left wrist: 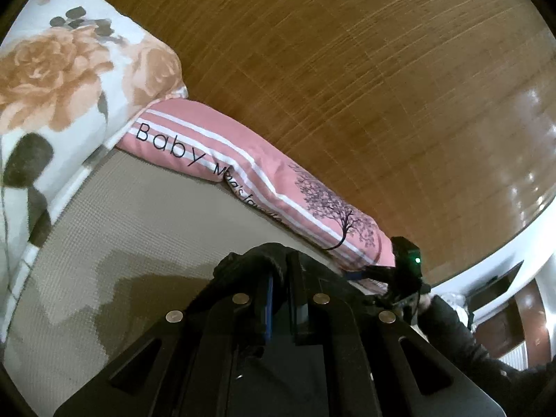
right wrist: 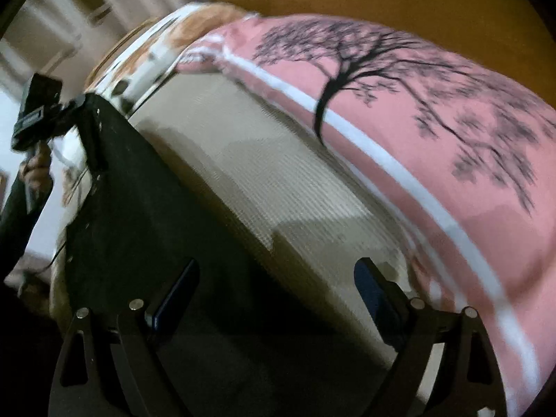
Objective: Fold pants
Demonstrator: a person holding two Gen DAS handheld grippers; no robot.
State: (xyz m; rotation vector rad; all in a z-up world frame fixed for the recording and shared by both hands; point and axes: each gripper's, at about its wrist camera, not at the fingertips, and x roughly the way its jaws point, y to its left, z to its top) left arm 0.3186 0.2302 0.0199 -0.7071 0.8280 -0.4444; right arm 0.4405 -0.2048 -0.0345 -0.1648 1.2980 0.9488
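A wood-grain headboard wall (left wrist: pixel 347 87) is filling the far side of the room, glossy and catching lamp glare at its right edge, while a white cabinet front (right wrist: pixel 69 7) is showing blurred in the right wrist view. The bed (left wrist: pixel 139 226) is lying under a beige waffle-textured cover, bare across most of its middle. A floral pillow (left wrist: pixel 62 80) with orange roses is resting at the head beside a pink pillow (left wrist: pixel 250 170) that is carrying white stripes, the word "Baby" and a black tree print. The black pants (right wrist: pixel 146 208) are draping over the bed's near left part in the right wrist view, one edge rising up to the left claw (right wrist: pixel 87 111), which is pinching that cloth with its fingers nearly together. The right claw (right wrist: pixel 274 295) is hanging wide open and empty above the pants and cover.
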